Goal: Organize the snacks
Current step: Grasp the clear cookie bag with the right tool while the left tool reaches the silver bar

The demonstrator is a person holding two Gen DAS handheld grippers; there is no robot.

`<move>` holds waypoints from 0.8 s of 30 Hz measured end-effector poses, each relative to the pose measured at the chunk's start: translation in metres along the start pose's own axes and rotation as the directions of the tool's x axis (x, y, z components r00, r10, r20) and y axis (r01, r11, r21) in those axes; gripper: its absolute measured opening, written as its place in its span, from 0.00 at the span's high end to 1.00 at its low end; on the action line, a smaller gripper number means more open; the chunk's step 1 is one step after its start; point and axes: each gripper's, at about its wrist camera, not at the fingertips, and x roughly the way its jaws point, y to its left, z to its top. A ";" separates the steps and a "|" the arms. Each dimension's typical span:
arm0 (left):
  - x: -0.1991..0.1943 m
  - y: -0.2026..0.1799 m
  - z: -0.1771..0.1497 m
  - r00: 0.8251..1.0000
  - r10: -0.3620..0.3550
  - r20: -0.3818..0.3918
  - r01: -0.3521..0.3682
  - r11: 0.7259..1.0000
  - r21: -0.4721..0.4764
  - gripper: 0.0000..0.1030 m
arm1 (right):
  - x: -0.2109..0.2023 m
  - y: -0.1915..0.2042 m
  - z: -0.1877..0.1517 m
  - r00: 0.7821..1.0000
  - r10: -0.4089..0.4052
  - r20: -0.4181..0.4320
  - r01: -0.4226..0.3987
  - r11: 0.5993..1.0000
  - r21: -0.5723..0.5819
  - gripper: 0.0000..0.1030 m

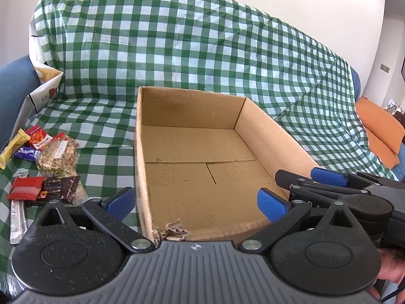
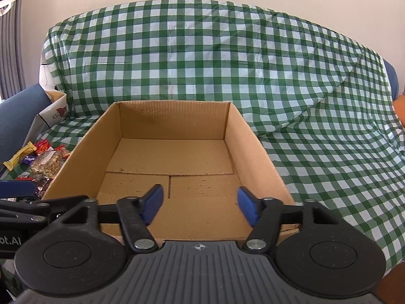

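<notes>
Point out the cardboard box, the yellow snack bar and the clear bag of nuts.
cardboard box [image 2: 174, 157], right wrist view, bare inner floor.
yellow snack bar [image 1: 12, 148], left wrist view, middle of wrapper.
clear bag of nuts [image 1: 57, 157], left wrist view, bag's centre.

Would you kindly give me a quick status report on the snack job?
Left gripper and right gripper open, holding nothing. Cardboard box empty; snacks piled left of it. Nothing in the way.

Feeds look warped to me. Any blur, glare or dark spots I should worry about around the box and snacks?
Left wrist view: strong fisheye bend at the edges, box sharp and evenly daylit, snacks crisp but squeezed at the left edge, no glare. Right wrist view: same bending, box floor clear with only soft shadow, snacks small and partly hidden behind the box wall.
</notes>
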 end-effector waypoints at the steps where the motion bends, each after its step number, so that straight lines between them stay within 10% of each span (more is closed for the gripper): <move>1: -0.002 0.001 0.000 1.000 0.003 0.007 -0.003 1.000 0.003 0.01 | -0.001 0.002 0.001 1.000 0.005 0.000 -0.005 1.000 0.000 0.45; 5: -0.008 0.008 0.002 1.000 0.008 0.016 -0.009 1.000 0.020 0.18 | -0.005 0.010 0.005 0.999 0.033 -0.013 -0.033 0.999 -0.001 0.47; 12: -0.029 0.039 0.019 1.000 -0.028 0.002 0.027 0.998 0.050 0.84 | -0.016 0.043 0.014 0.993 0.114 0.024 -0.114 0.993 -0.005 0.46; 24: -0.077 0.202 0.029 0.992 0.035 0.120 -0.027 0.997 -0.073 0.85 | -0.033 0.132 0.027 0.923 0.382 0.051 -0.379 0.924 -0.059 0.46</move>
